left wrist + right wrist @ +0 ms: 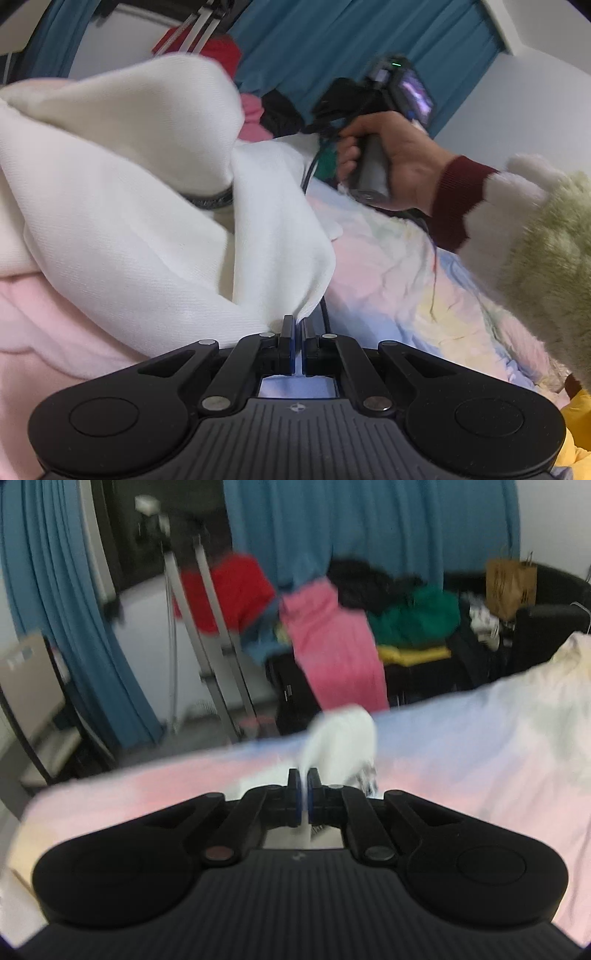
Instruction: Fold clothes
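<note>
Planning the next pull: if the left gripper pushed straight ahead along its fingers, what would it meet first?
The left gripper is already shut on the white garment, so it would drive into that bunched fabric at once. What lies behind is hidden.

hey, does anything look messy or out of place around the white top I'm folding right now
Yes. The white garment is bunched and twisted, not flat, with the left tongs and right tongs each pinching an edge. Behind the bed, red, pink, green and black clothes lie heaped and draped untidily.
</note>
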Demonstrator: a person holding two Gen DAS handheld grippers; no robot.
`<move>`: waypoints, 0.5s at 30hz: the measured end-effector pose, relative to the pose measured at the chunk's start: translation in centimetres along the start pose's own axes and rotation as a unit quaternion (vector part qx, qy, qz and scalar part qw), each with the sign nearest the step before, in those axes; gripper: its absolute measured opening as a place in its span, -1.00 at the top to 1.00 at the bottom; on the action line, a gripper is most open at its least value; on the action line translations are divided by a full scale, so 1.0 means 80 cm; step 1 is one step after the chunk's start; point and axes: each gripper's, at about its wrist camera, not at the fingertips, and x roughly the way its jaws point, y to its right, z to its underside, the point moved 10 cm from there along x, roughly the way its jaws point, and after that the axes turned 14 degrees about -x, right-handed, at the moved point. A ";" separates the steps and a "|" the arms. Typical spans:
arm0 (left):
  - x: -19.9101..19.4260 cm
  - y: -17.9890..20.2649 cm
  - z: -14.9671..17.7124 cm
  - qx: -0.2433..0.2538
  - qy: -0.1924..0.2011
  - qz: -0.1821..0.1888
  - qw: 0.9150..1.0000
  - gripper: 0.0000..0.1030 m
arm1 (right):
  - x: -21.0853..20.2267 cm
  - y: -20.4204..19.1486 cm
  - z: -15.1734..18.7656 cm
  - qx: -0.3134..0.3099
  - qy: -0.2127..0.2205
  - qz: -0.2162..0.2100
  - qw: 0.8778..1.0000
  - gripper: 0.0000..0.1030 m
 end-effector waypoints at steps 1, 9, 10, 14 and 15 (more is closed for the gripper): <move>-0.004 0.001 -0.002 0.004 0.005 0.003 1.000 0.95 | -0.017 0.008 -0.010 0.011 0.015 -0.002 1.000 0.89; -0.057 0.014 -0.024 0.036 0.058 0.036 0.997 0.95 | -0.169 0.136 0.046 0.135 0.087 0.035 0.986 0.89; -0.064 0.011 -0.026 0.031 0.061 0.035 0.997 0.95 | -0.188 0.154 0.061 0.151 0.092 0.042 0.983 0.89; -0.096 -0.004 -0.033 0.014 0.070 0.032 0.997 0.95 | -0.261 0.226 0.122 0.214 0.113 0.068 0.968 0.88; -0.100 -0.003 -0.032 0.016 0.071 0.027 0.997 0.95 | -0.280 0.244 0.137 0.229 0.118 0.075 0.963 0.88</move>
